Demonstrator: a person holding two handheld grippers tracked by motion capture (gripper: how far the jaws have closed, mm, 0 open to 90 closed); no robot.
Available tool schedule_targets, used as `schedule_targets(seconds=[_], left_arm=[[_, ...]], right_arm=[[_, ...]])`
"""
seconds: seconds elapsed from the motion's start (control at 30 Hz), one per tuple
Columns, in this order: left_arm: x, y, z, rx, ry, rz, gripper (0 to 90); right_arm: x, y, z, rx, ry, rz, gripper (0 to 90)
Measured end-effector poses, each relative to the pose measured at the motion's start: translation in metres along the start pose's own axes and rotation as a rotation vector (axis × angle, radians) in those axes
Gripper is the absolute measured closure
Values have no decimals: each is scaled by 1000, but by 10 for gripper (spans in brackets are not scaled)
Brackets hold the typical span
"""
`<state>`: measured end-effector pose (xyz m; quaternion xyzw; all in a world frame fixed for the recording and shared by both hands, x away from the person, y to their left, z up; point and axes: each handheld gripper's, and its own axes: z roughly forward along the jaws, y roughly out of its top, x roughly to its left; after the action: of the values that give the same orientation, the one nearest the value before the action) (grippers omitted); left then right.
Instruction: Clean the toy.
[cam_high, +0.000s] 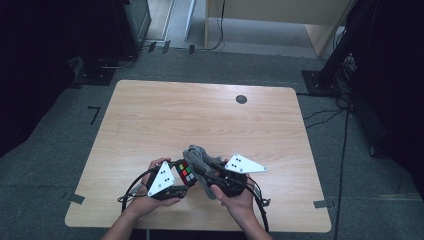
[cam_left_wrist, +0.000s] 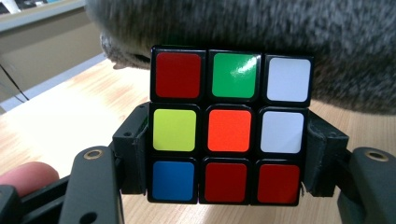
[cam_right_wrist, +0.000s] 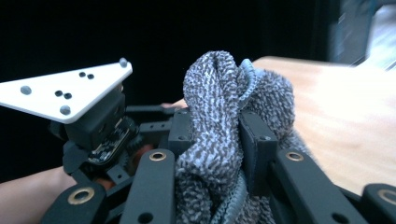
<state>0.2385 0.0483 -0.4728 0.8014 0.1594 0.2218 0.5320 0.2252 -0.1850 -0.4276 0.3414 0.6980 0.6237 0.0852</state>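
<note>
The left gripper (cam_high: 176, 181) is clamping a Rubik's cube (cam_high: 184, 171), its two black jaws pressing on the cube's opposite sides, as the left gripper view makes plain. The Rubik's cube (cam_left_wrist: 230, 125) is being held off the wooden worktop (cam_high: 200, 120), near the worktop's near edge and roughly midway along it. The face turned to that camera is reading, row by row: red, green, white; yellow, orange, white; blue, red, red. No brand name, logo or lettering is showing on any sticker.

The right gripper (cam_high: 207, 172) is squeezing a bunched grey microfibre cloth (cam_high: 197, 156), jaws drawn in on the fabric. In the right gripper view the cloth (cam_right_wrist: 219, 116) is bulging up between the two jaws, speckled grey with a paler stitched hem, and no tag or print can be read on it. The cloth is sitting just beside the Rubik's cube on its right and touching it; in the left gripper view the grey pile (cam_left_wrist: 261, 42) is hanging right behind the cube's top row.

The grey three-cornered plate on each gripper is carrying small dark dots and no writing. A small dark round disc (cam_high: 241, 99) is lying on the worktop well beyond the Rubik's cube, towards the far edge. A fingertip (cam_left_wrist: 25, 177) of the left hand is showing beside the left gripper.
</note>
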Motion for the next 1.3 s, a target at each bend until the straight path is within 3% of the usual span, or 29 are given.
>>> schedule_targets(seconds=[0.07, 0.2, 0.33, 0.47, 0.57, 0.7, 0.77, 0.83, 0.93, 1.0, 1.07, 1.2, 1.3], left_arm=[[1, 1, -2, -15, -2, -4, 331], [5, 2, -5, -44, -18, -35, 332], [2, 1, -2, -20, -3, -10, 332], [-1, 1, 0, -6, -3, 2, 332], [2, 2, -3, -27, -11, -14, 333], [4, 3, -6, -41, -10, -24, 333], [4, 3, -5, -35, -8, -22, 333], [2, 2, -2, -13, 8, -8, 332], [0, 2, -1, -1, 5, 3, 332], [2, 2, -2, -13, -3, -9, 333], [3, 2, -5, -30, -6, -19, 333], [9, 2, -10, -80, -31, -65, 333], [18, 2, -15, -152, -76, -145, 332]], right_arm=[[-4, -1, 0, 2, -15, 11, 701], [-14, -1, -3, 12, -105, 3, 702], [-16, -1, -4, 11, -68, 34, 700], [1, 2, 1, 10, 46, -1, 696], [2, 4, 0, 8, 30, -22, 696], [-17, 1, -4, 17, -47, 53, 697], [-21, 0, -6, 22, -63, 67, 696], [-17, 2, -5, 15, -34, 59, 694], [-3, 3, -1, 13, 28, 7, 691], [3, 3, 1, 17, 20, -36, 690], [-3, 2, 0, 10, 11, -7, 691], [-22, -1, -5, 20, -100, 45, 691], [-32, 1, -12, -17, -85, 122, 689]])
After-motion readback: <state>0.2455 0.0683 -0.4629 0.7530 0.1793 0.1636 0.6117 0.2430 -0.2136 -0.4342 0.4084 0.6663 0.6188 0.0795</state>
